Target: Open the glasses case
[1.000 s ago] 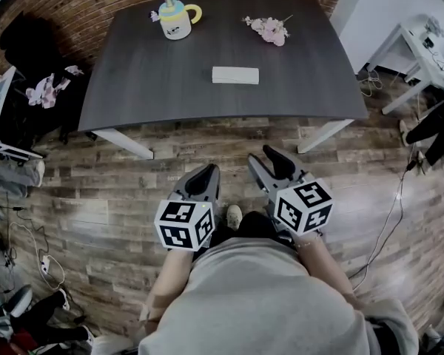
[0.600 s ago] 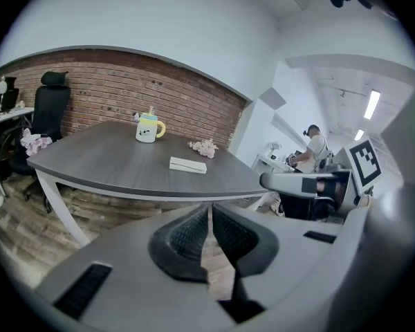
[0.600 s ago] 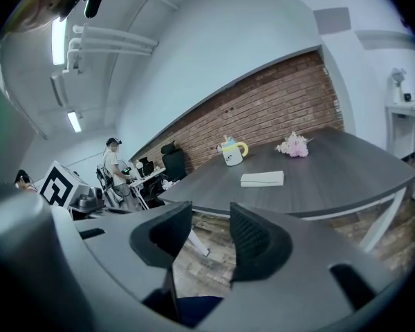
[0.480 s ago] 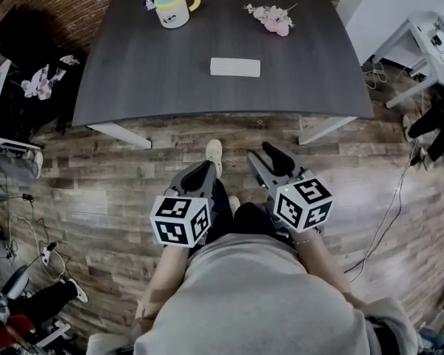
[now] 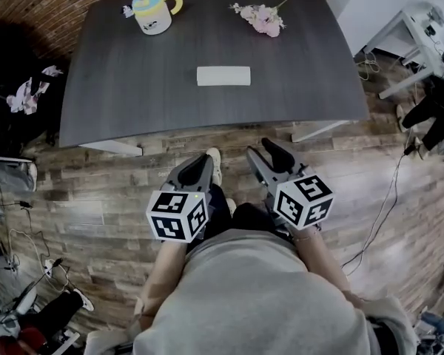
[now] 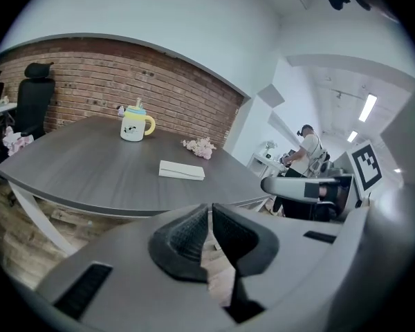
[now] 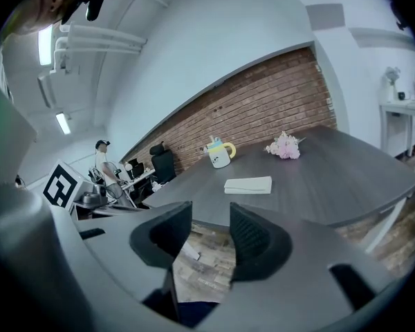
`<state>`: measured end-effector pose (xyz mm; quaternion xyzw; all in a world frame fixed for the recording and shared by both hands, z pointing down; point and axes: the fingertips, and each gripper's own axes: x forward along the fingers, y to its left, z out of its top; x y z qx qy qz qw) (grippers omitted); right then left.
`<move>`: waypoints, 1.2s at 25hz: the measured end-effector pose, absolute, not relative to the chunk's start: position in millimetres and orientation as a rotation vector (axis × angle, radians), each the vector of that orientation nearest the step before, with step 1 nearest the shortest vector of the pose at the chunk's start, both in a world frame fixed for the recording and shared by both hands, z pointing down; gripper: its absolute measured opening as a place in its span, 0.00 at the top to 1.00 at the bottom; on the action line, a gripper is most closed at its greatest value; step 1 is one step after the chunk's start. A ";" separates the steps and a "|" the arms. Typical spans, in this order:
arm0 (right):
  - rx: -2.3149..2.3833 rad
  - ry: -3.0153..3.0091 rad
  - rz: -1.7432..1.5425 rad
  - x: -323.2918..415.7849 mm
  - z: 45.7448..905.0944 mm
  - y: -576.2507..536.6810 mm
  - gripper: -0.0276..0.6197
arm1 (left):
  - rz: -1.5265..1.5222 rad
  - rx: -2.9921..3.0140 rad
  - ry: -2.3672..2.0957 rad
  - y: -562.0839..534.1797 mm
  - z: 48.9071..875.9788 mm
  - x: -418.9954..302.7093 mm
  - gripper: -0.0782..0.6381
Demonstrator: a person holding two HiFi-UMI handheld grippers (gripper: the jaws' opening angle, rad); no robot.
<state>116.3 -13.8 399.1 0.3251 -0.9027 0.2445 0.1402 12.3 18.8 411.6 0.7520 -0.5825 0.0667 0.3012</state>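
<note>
A closed white glasses case (image 5: 223, 75) lies flat near the middle of the dark grey table (image 5: 126, 95). It also shows in the left gripper view (image 6: 182, 170) and the right gripper view (image 7: 248, 185). Both grippers hang over the wooden floor, short of the table's near edge and well apart from the case. My left gripper (image 5: 197, 168) (image 6: 209, 210) has its jaws almost together with nothing between them. My right gripper (image 5: 271, 152) (image 7: 211, 210) stands open and empty, with floor showing through the gap.
A pale mug with a yellow handle (image 5: 151, 13) and a pink flower sprig (image 5: 259, 17) sit at the table's far side. A white desk (image 5: 422, 43) and cables stand to the right, a black office chair (image 6: 34, 95) to the left. A person (image 6: 306, 147) stands far off.
Both grippers have come closer to the table's near edge. The table has slid nearer in the head view. A shoe now shows between the grippers. The jaws look unchanged.
</note>
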 end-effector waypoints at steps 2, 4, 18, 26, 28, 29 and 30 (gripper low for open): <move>0.946 -2.605 0.701 112.7 399.2 -28.4 0.70 | 0.180 1.992 -1.524 3.6 417.3 9.4 0.84; 0.964 -2.596 0.695 110.0 398.7 -44.8 0.70 | 0.174 1.993 -1.511 -14.6 419.1 4.1 0.84; 1.089 -2.578 0.662 70.4 380.7 -170.3 0.70 | 0.168 2.092 -1.463 -152.9 396.8 -48.3 0.84; 1.151 -2.564 0.660 40.9 382.3 -210.3 0.70 | 0.183 2.161 -1.379 -195.7 397.6 -66.3 0.84; 1.161 -2.557 0.661 36.3 383.0 -212.2 0.70 | 0.184 2.161 -1.364 -199.4 399.7 -70.9 0.84; 1.162 -2.552 0.662 34.7 384.0 -211.0 0.70 | 0.183 2.159 -1.356 -199.8 400.9 -72.6 0.84; 1.162 -2.546 0.665 33.5 385.2 -208.8 0.70 | 0.183 2.156 -1.348 -199.3 402.3 -73.7 0.84</move>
